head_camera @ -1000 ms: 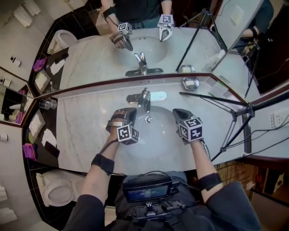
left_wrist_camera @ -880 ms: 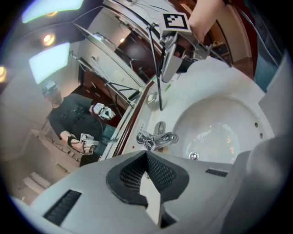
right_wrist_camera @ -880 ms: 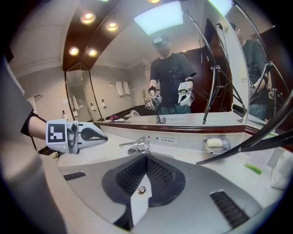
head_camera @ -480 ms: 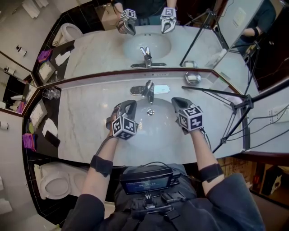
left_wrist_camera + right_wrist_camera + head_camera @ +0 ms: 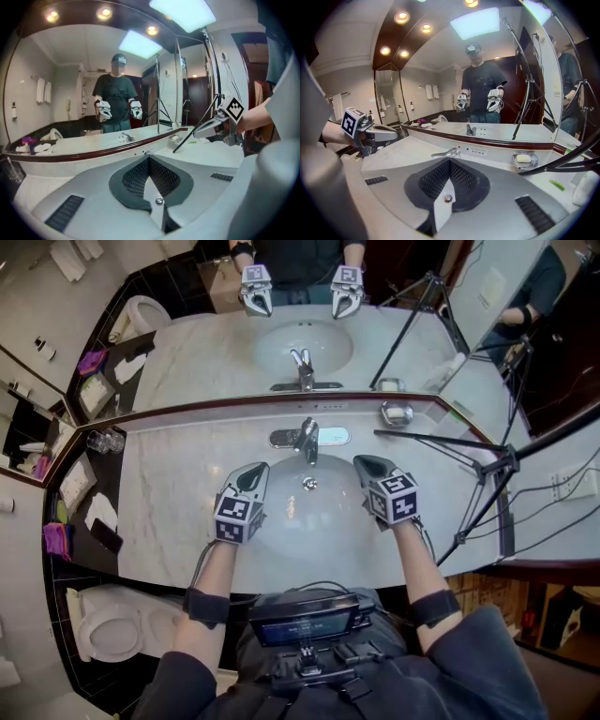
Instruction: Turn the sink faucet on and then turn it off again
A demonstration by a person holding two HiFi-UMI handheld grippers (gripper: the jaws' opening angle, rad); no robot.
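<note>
The left gripper (image 5: 253, 474) and the right gripper (image 5: 367, 466) hang over the sink (image 5: 286, 542), apart from the faucet (image 5: 307, 437). Both have their jaws pressed together and empty.

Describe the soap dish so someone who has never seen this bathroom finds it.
Start at the white marble counter and its oval sink. Follow the back edge right from the chrome faucet, along the mirror. The soap dish is the only shiny metal tray, holding a pale bar, just behind the black tripod leg.

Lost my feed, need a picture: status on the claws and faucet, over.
Left claw shut, empty. Right claw shut, empty. Both short of faucet, no stream visible. Tripod leg off right, clear.
</note>
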